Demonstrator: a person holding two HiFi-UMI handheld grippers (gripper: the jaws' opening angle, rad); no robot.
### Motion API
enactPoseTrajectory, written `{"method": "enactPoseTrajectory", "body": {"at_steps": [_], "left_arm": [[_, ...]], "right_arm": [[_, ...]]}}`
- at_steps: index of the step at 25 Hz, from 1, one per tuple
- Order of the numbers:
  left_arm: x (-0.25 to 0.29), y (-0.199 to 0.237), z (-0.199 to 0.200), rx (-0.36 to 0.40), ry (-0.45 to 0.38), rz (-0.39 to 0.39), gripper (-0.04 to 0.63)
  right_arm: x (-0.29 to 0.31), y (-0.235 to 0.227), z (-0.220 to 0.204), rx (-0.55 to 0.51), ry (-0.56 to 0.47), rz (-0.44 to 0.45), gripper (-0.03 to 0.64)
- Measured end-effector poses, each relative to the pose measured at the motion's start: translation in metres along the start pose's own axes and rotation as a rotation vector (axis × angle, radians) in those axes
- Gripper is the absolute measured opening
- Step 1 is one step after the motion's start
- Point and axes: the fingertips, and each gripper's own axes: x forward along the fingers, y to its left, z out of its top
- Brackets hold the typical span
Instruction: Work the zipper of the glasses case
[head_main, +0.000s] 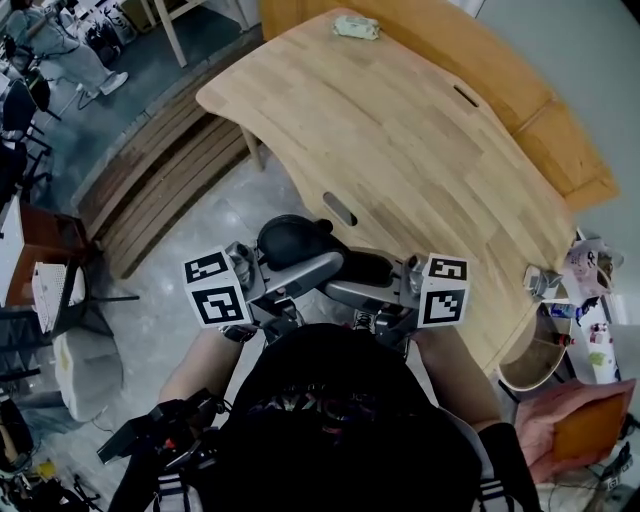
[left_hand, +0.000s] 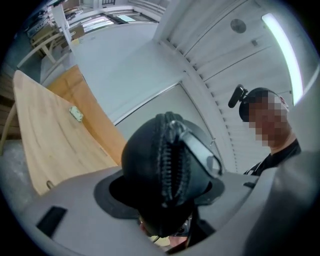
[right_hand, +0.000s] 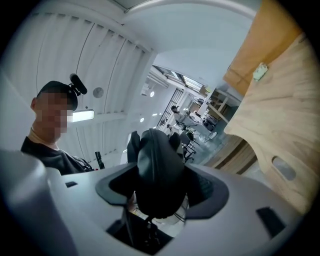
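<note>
Left fingers (left_hand: 75, 200) pinch glasses case (left_hand: 145, 160), zipper pull (left_hand: 200, 150) seen only there; right fingers (right_hand: 245, 200) spread.

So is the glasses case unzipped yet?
Done: the glasses case is held up clear of the table. In hand: the left hand-held gripper clamps one end; the right hand-held gripper has its jaws apart around the other end. Left: working the zipper; I can't tell how far it is open.
</note>
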Motion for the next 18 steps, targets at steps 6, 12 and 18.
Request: {"method": "enactPoseTrajectory", "body": {"at_steps": [6,12,18], "left_arm": [[-0.007,0.007,-0.001,-0.005,-0.003,0.027,0.279],[-0.020,0.028,0.017,-0.033,-0.082,0.103,0.281],[-0.014,0.036,-0.012,0.001,0.042,0.153,0.123]], "right_arm": [[-0.006,-0.006,-0.004,0.011,-0.020,-0.034,0.287],[-0.052,-0.028,0.015,0.016,-0.124,-0.153,0.287],[-0.152,-0.097,0.038,-0.211,-0.137,-0.617,0.287]]}}
